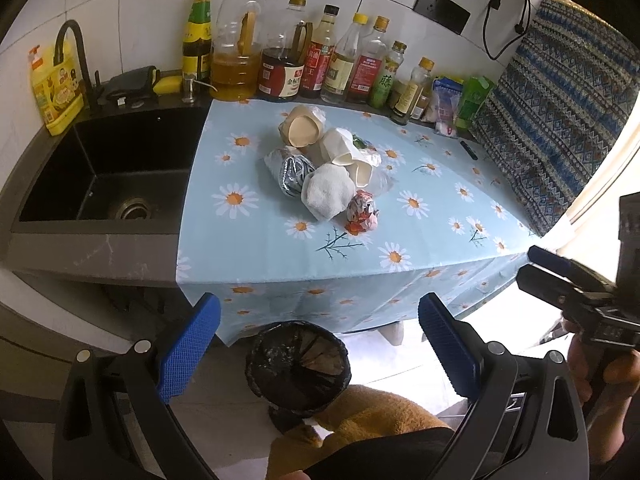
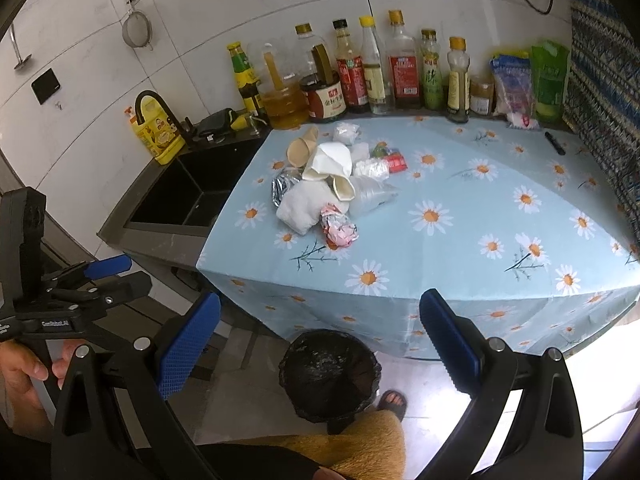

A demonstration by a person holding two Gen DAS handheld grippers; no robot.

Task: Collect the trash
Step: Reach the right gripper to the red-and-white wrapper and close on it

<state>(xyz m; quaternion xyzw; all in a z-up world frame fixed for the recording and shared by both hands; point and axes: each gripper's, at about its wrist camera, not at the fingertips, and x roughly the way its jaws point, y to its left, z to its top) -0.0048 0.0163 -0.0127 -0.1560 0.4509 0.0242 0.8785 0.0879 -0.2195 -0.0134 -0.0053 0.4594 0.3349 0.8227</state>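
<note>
Trash (image 1: 328, 168) lies heaped mid-frame on the flowered counter (image 1: 420, 240), the lined bin (image 1: 298, 364) on the floor below its front edge. Best start with the nearest crumpled wrapper (image 1: 362, 210). Left gripper (image 1: 320, 344) and right gripper (image 2: 320, 344) fingers stand wide apart, holding and touching nothing.

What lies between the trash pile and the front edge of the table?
Only bare daisy cloth: nothing stands between the trash pile and the front edge. Both wrist views show this.

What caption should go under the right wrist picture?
Open right tool above a bin, facing a trash pile on a daisy cloth.
</note>
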